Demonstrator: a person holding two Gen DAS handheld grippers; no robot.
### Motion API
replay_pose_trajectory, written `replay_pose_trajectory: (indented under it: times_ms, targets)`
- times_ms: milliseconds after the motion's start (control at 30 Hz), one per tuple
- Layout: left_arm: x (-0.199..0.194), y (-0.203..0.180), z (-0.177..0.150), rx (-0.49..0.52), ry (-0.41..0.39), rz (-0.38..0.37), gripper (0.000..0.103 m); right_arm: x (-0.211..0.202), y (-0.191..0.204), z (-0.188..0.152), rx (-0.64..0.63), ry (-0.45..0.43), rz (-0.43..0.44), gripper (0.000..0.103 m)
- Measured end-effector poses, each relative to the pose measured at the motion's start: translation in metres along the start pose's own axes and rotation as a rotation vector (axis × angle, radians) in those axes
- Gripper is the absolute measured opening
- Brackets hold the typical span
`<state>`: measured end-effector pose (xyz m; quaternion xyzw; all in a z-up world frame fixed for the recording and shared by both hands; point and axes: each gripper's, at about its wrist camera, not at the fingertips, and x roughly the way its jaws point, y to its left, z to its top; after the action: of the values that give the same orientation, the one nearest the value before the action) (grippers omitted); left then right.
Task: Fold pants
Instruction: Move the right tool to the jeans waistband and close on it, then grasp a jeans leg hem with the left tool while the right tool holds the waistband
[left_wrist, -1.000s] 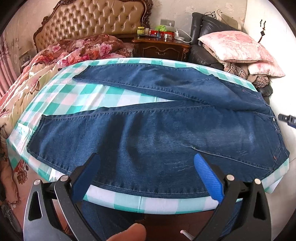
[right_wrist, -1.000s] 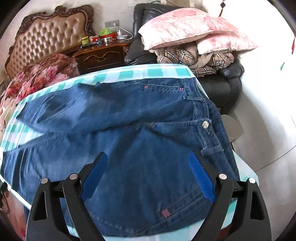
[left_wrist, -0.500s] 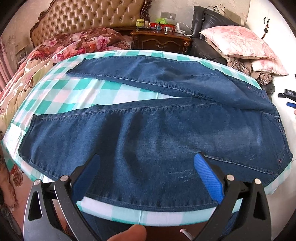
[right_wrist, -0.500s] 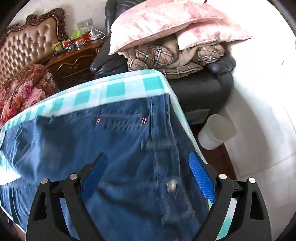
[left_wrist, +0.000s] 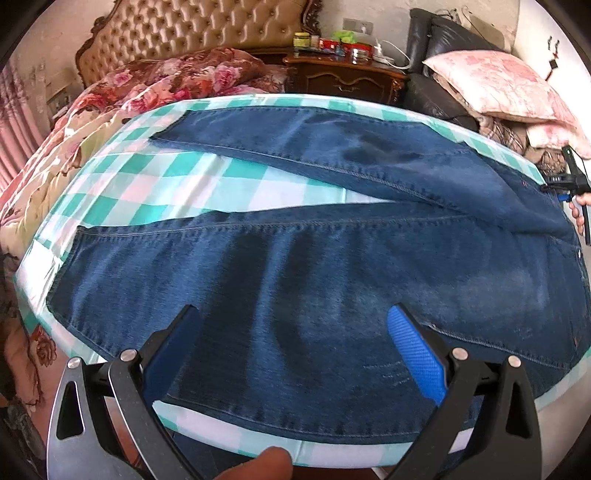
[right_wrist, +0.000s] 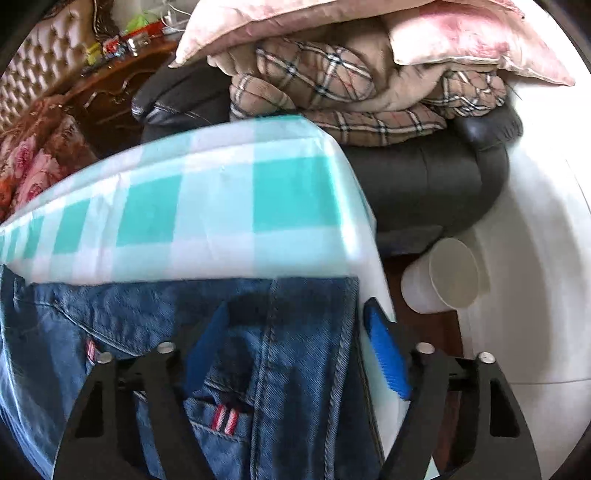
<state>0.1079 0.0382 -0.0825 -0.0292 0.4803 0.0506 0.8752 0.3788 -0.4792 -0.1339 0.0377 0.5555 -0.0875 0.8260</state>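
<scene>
Blue jeans (left_wrist: 314, 266) lie spread flat on a table with a green-and-white checked cloth (left_wrist: 177, 188), legs splayed to the left, waist at the right. My left gripper (left_wrist: 295, 343) is open and empty, low over the near leg by the front edge. My right gripper (right_wrist: 295, 332) is open, its jaws straddling the far corner of the jeans' waistband (right_wrist: 306, 332), by a pocket (right_wrist: 221, 417) with a red striped tab. The right gripper also shows at the far right of the left wrist view (left_wrist: 572, 181).
A bed with a floral quilt (left_wrist: 122, 96) lies left of the table. A dark nightstand (left_wrist: 347, 77) stands behind. A black armchair (right_wrist: 424, 173) piled with pillows and plaid blankets stands at the far right. A white bin (right_wrist: 447, 275) sits on the floor beside the table corner.
My right gripper has moved forward and down along the waist to its far corner. My left gripper has come a little closer over the near leg. Both stay open.
</scene>
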Motion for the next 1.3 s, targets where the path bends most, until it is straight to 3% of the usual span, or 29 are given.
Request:
replay_pose_trajectory:
  times_ms: [33, 100, 200, 367, 533, 733, 900, 1100, 1267, 1300]
  targets:
    - [0.000, 0.002, 0.000, -0.005, -0.001, 0.002, 0.102, 0.001, 0.000, 0.002, 0.010, 0.003, 0.016, 0.060]
    - [0.005, 0.005, 0.000, -0.010, 0.013, 0.008, 0.102, -0.001, 0.005, 0.006, -0.015, -0.004, 0.038, 0.027]
    - [0.009, 0.007, 0.003, -0.015, 0.020, 0.001, 0.102, -0.010, 0.015, 0.007, -0.041, -0.018, 0.021, 0.018]
    - [0.006, 0.019, 0.010, -0.035, 0.002, 0.013, 0.102, -0.056, 0.004, 0.004, 0.038, -0.135, 0.091, 0.017]
    - [0.002, 0.043, 0.014, -0.089, -0.006, 0.022, 0.102, -0.133, 0.007, -0.014, 0.032, -0.261, 0.164, 0.016]
    - [-0.012, 0.061, 0.010, -0.124, -0.031, 0.028, 0.102, -0.226, 0.018, -0.067, -0.014, -0.383, 0.265, 0.015]
    - [-0.015, 0.076, 0.013, -0.142, -0.036, -0.009, 0.101, -0.255, 0.018, -0.116, 0.005, -0.394, 0.324, 0.015]
    - [0.004, 0.107, 0.058, -0.181, -0.022, -0.099, 0.101, -0.256, 0.014, -0.177, 0.042, -0.370, 0.390, 0.015]
    - [0.053, 0.140, 0.141, -0.308, 0.024, -0.269, 0.100, -0.251, 0.006, -0.209, 0.093, -0.352, 0.427, 0.015]
    - [0.062, 0.143, 0.154, -0.324, 0.032, -0.286, 0.094, -0.251, 0.004, -0.213, 0.101, -0.352, 0.432, 0.015]
